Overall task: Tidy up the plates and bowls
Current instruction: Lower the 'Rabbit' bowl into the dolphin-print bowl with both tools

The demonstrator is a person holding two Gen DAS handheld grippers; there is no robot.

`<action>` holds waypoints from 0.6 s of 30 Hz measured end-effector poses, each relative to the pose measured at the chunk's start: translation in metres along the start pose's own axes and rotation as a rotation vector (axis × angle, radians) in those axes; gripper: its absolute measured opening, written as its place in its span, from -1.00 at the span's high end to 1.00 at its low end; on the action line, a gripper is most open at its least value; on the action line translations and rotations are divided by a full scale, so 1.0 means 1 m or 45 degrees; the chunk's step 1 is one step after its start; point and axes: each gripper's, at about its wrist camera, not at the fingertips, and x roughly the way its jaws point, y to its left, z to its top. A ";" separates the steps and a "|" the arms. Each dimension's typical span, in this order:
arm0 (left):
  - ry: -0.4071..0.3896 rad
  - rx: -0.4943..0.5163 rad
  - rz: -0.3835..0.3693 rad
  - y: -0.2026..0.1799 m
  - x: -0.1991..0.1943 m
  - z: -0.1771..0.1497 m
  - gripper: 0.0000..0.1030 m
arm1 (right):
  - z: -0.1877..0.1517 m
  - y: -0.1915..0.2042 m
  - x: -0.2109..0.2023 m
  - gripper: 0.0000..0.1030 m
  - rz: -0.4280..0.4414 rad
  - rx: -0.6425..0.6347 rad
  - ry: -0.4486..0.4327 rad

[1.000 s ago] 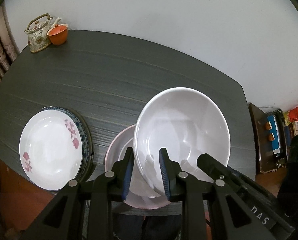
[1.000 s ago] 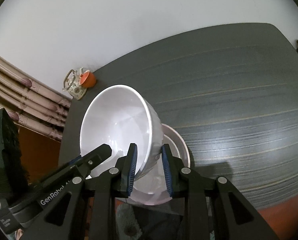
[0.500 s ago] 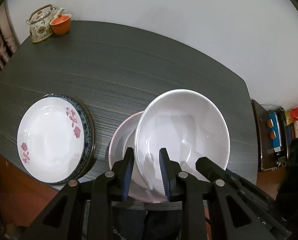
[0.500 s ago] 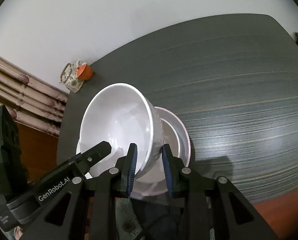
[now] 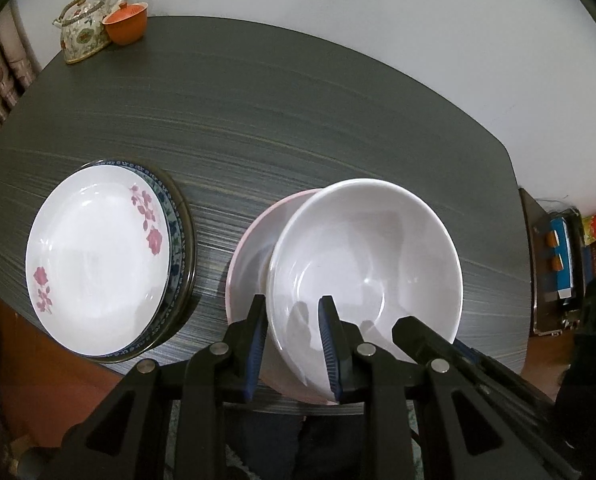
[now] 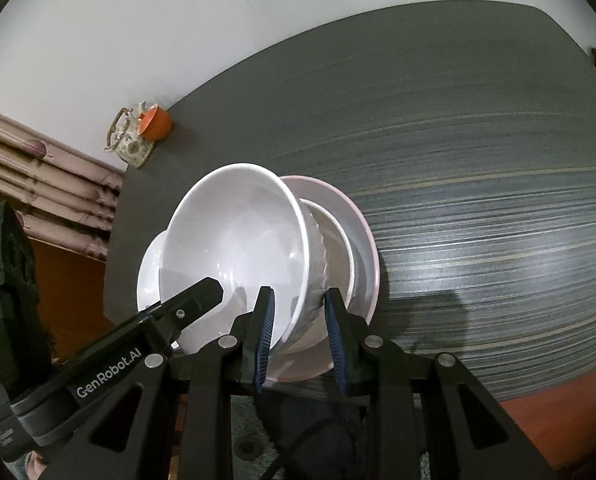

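Note:
A large white bowl (image 5: 369, 256) hangs tilted over a pink-rimmed bowl (image 5: 248, 256) near the table's front edge. My left gripper (image 5: 292, 316) is shut on its near rim, one finger outside and one inside. My right gripper (image 6: 298, 308) is shut on the rim just to the right of it, and its black finger (image 5: 421, 332) shows in the left wrist view. In the right wrist view the white bowl (image 6: 238, 248) sits low in the pink-rimmed bowl (image 6: 363, 240), above a smaller white bowl (image 6: 339, 248). Whether they touch I cannot tell.
A stack of plates, topped by a white plate with pink flowers (image 5: 94, 264), lies left of the bowls. A patterned teapot (image 5: 82, 26) and an orange cup (image 5: 126, 24) stand at the far left corner of the dark table (image 5: 298, 112). A low cabinet (image 5: 557, 264) stands on the right.
Both grippers have sunk with the white bowl, which is now lower and closer over the pink-rimmed bowl. The grips are unchanged.

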 end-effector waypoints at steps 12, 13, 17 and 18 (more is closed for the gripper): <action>0.030 0.012 0.025 -0.005 0.014 0.000 0.51 | -0.001 -0.002 0.012 0.50 -0.023 0.017 0.039; 0.032 0.012 0.026 -0.005 0.015 0.000 0.51 | -0.001 -0.002 0.013 0.50 -0.023 0.020 0.042; 0.032 0.018 0.033 -0.006 0.018 0.000 0.51 | -0.002 -0.003 0.017 0.50 -0.023 0.028 0.050; 0.031 0.022 0.035 -0.006 0.019 0.000 0.51 | -0.001 -0.003 0.017 0.50 -0.024 0.025 0.049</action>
